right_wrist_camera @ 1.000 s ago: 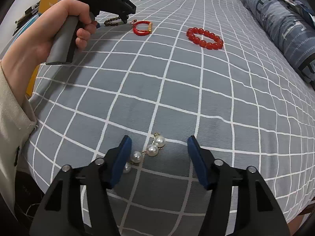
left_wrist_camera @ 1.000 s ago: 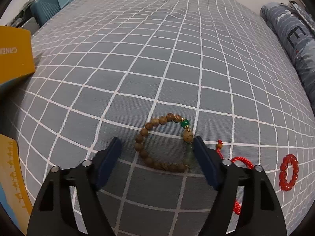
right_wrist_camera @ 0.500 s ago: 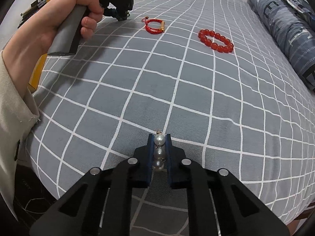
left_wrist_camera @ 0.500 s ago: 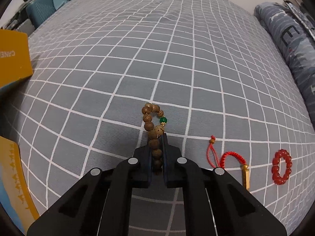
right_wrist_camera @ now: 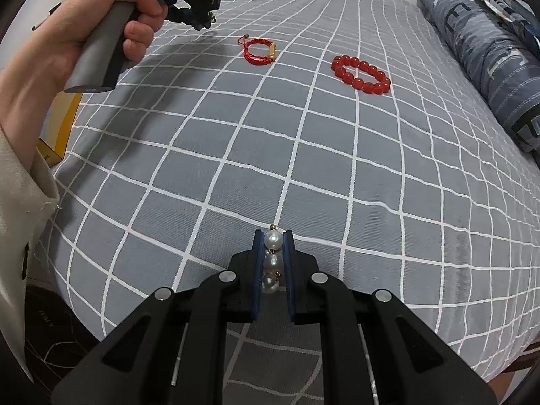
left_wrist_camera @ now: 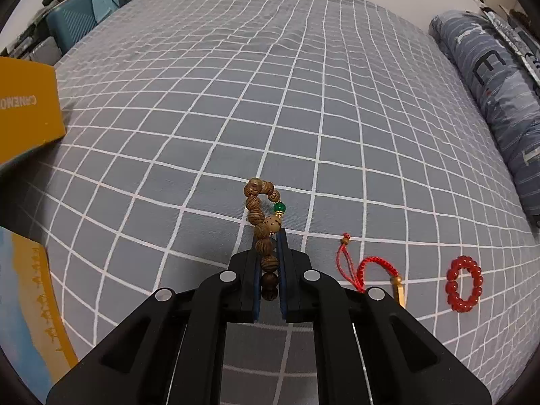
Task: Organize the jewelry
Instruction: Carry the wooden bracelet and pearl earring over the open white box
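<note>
Now you are in the pick-up step: your left gripper pinches the brown wooden bead bracelet between its fingers, low centre of the frame, above the grey checked bed. Your right gripper pinches the white pearl strand. Next, I think, carry both to one place; the beads hang loose, so move slowly.

- Lighting: even, soft indoor light; both views moderately bright, no glare.
- Shadows: faint, diffuse patch on the bedspread at upper left of the right wrist view.
- Distortion: strong fisheye bowing; black vignette in all corners.
- Focus: sharp centrally, softer toward edges.
</note>
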